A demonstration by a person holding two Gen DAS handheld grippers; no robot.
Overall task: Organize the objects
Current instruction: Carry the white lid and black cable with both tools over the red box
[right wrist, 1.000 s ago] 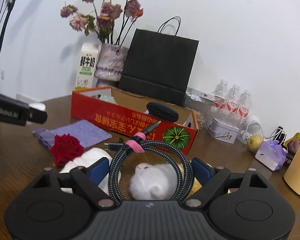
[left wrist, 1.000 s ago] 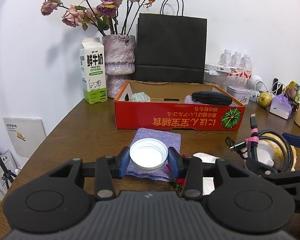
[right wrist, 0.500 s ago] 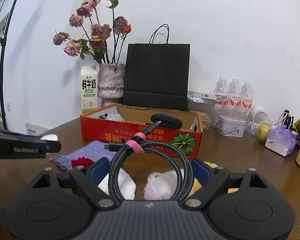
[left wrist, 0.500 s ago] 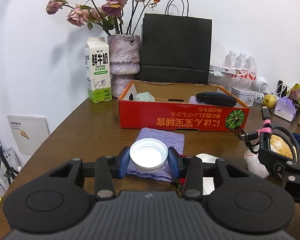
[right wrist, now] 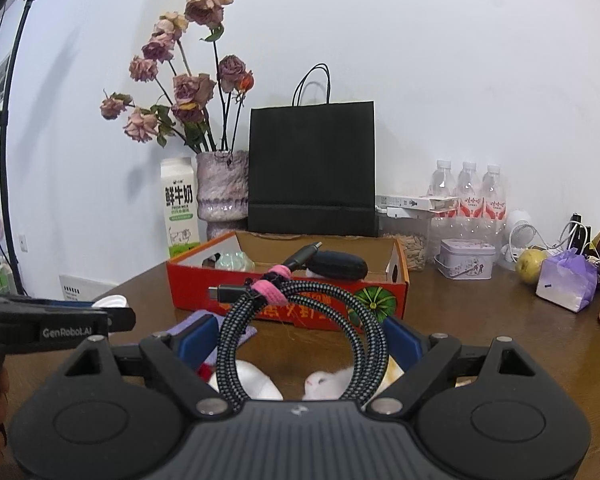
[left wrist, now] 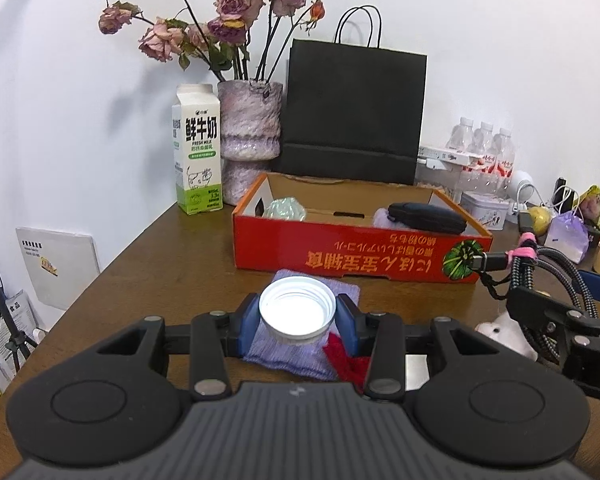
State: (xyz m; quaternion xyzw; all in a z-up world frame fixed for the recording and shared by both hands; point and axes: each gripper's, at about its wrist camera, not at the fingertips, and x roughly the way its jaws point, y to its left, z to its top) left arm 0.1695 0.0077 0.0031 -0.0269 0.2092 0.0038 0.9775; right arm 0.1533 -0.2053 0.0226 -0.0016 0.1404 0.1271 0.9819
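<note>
My left gripper (left wrist: 298, 320) is shut on a white plastic lid (left wrist: 297, 313), held above a purple cloth (left wrist: 300, 354) and a red fabric flower (left wrist: 342, 360) on the table. My right gripper (right wrist: 300, 340) is shut on a coiled black braided cable (right wrist: 300, 320) bound with a pink tie (right wrist: 274, 286); the same cable (left wrist: 540, 272) shows at the right of the left wrist view. The red cardboard box (left wrist: 356, 248) stands ahead, holding a black pouch (left wrist: 426, 218) and a pale green wrapped object (left wrist: 286, 208). A white plush toy (right wrist: 324, 382) lies under the cable.
Behind the box (right wrist: 288, 292) stand a milk carton (left wrist: 198, 148), a vase of dried roses (left wrist: 250, 136) and a black paper bag (left wrist: 352, 116). Water bottles (right wrist: 468, 192), a tin (right wrist: 466, 264), a pear (right wrist: 532, 266) and a purple bag (right wrist: 568, 286) crowd the back right.
The right gripper has risen with the cable and rolled level; the plush toy and flower now sit lower in its view. The left gripper keeps the lid almost still.
</note>
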